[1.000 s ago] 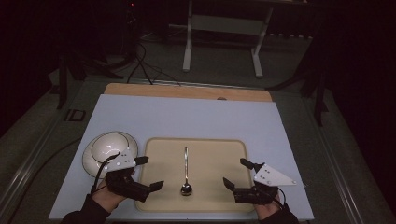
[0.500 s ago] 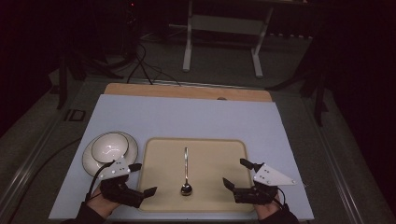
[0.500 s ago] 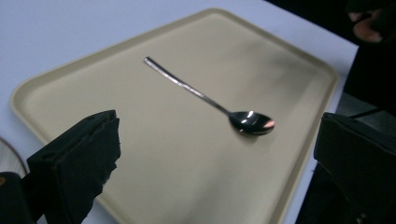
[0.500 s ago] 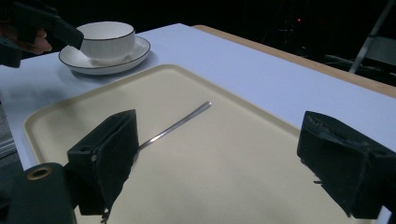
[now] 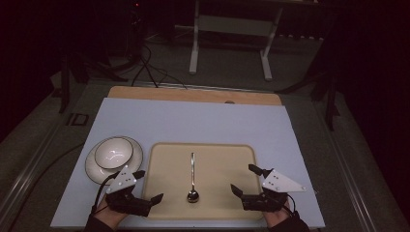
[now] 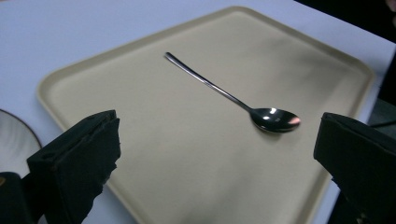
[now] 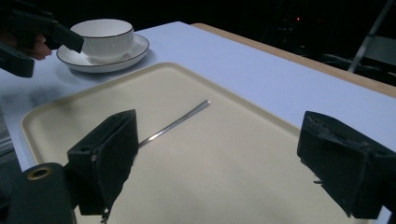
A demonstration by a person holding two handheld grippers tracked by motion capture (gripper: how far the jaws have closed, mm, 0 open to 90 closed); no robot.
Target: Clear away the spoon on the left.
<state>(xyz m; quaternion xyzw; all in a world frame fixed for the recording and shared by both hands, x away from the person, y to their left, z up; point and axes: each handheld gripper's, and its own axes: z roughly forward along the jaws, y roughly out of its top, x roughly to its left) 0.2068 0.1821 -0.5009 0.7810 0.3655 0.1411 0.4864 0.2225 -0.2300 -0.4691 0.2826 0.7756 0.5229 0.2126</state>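
Two grippers sat at the tray's (image 5: 241, 154) near corners, and we saw both spread wide with nothing held. The left gripper (image 5: 147, 186) hung over the near left corner, the right gripper (image 5: 245, 180) over the near right. Between them lay the spoon (image 5: 192, 181), bowl end nearest both tools, touched by neither. Just beyond the left gripper sat the bowl (image 5: 114, 152) on its saucer (image 5: 94, 166).

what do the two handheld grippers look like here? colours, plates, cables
Both are black two-jaw units. The left gripper and the right gripper each carry a light grey three-cornered plate on top with small dark dots. A thin black cable loops from the left one. In the gripper views the jaws are chunky black blocks with rough, chipped edges, and a brass-coloured ring sits at the base of each. Dark sleeves show at the wrists.
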